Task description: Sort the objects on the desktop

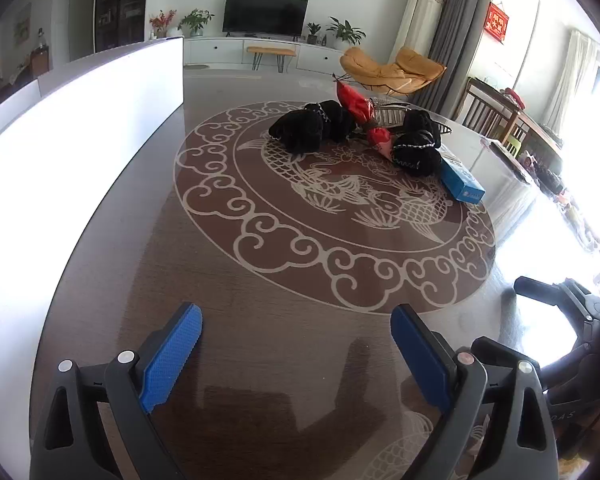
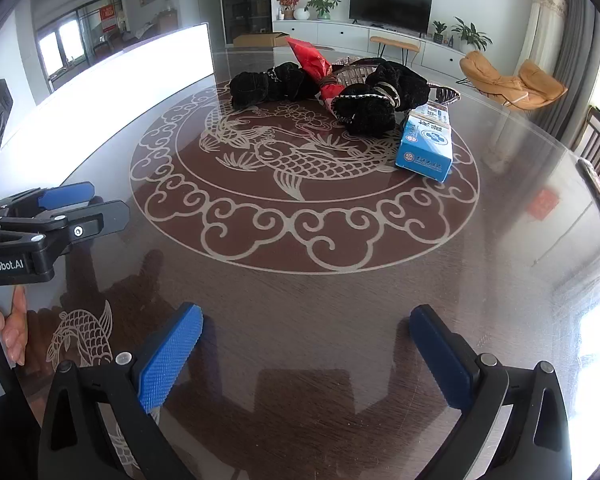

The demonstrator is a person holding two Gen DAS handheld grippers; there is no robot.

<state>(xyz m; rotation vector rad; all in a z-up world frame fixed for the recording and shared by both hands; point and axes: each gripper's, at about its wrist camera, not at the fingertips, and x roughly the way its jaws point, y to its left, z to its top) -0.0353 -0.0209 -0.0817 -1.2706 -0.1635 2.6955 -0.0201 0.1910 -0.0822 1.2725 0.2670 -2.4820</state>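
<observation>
My left tongs (image 1: 296, 344) and right tongs (image 2: 306, 346) hung spread, empty, over the worktop (image 2: 300, 300). A blue box (image 2: 426, 144) lay at two o'clock, touching black scrunchies (image 2: 364, 110).

At the far side of the desk (image 2: 340, 320), past the fish pattern, the things lie in one loose cluster. A black fuzzy scrunchie (image 2: 260, 86) with pale edging lies at the left end. A red wrapped packet (image 2: 312, 60) leans across the middle, its tip pointing far-left. Another black scrunchie (image 2: 366, 110) sits right of it, touching a wire basket (image 2: 356, 74) behind. A blue and white box (image 2: 426, 144) lies flat at the near right, just beside that scrunchie.
</observation>
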